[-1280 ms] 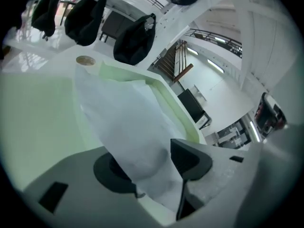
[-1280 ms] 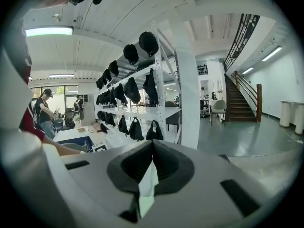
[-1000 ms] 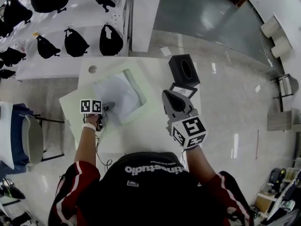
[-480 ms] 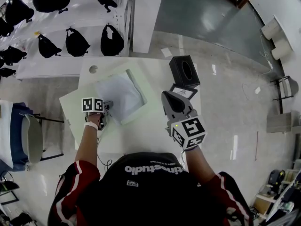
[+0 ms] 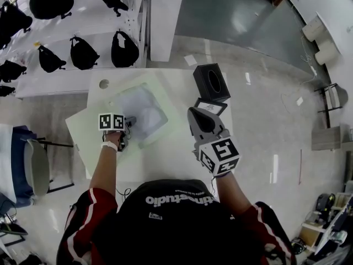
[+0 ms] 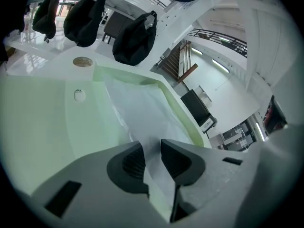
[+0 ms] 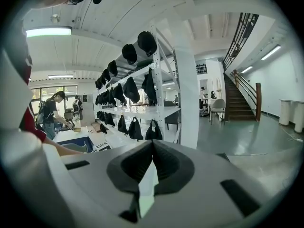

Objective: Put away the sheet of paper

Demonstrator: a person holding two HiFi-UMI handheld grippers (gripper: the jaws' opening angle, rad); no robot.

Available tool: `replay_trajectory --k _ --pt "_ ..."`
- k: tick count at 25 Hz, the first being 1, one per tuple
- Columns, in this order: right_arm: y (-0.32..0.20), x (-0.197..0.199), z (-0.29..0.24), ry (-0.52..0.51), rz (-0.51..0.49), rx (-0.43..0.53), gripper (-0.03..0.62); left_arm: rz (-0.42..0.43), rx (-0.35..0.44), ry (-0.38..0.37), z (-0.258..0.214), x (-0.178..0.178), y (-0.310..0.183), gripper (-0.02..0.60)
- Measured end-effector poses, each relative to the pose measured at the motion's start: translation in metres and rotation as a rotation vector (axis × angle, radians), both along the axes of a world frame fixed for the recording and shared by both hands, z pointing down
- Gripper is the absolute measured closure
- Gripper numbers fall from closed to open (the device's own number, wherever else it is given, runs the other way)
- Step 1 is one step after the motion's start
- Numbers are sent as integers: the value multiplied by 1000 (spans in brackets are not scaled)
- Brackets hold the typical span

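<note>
A white sheet of paper (image 5: 140,110) lies on a pale green open folder (image 5: 83,132) on the white table. My left gripper (image 5: 128,125) is at the sheet's near edge. In the left gripper view the sheet of paper (image 6: 142,113) rises off the green folder (image 6: 47,127) and runs between the pads of the left gripper (image 6: 152,148). Those jaws have just been closing and now hold the sheet. My right gripper (image 5: 194,112) hovers over the table's right side, away from the sheet. In its own view the right gripper (image 7: 152,144) is shut with nothing in it.
A black open-topped box (image 5: 212,81) stands at the table's far right corner, with a small framed card (image 5: 208,107) in front of it. A round cable hole (image 5: 103,84) is at the far left corner. Shelves with black bags (image 5: 83,51) stand beyond the table, and a chair (image 5: 33,170) is at its left.
The left jaws have closed on the sheet's near edge. The left gripper has shifted a little across the folder, and the sheet has shifted with it. The right gripper has stayed put.
</note>
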State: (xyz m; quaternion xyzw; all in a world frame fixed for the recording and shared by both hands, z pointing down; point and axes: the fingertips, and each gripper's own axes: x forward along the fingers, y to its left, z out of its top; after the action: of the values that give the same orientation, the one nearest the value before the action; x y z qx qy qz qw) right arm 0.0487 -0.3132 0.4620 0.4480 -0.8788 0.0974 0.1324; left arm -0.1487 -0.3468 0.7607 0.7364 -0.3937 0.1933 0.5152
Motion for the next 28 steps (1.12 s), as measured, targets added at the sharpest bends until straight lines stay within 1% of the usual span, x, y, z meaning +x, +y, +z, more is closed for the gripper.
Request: replay_trajectory --k 6,8,9,11,13,16,20,23,26,28 --pt "-1 6 0 2 10 -3 600 6 9 4 0 9 -4 495" --pt "-1 8 0 3 11 -3 600 2 23 7 -1 10 -6 492" --pt "0 8 0 3 11 -3 600 -4 34 7 -2 9 -7 485" --pt "0 8 -1 2 11 -2 600 -16 47 -3 -4 6 -8 448" --pt "1 7 -1 2 8 1 600 -21 50 -26 -3 2 -8 425" --pt "3 5 -2 2 3 3 600 -25 42 -66 0 -7 -5 416" --pt "6 4 -4 3 -2 7 600 -34 26 -134 5 -20 2 388" --pt "9 3 -5 1 -4 9 600 -46 15 -170 8 -29 7 383" --pt "11 3 -5 0 -5 12 602 -42 21 -217 10 -37 11 380" --pt "11 3 -5 -2 -6 12 600 -47 30 -211 9 -38 11 380"
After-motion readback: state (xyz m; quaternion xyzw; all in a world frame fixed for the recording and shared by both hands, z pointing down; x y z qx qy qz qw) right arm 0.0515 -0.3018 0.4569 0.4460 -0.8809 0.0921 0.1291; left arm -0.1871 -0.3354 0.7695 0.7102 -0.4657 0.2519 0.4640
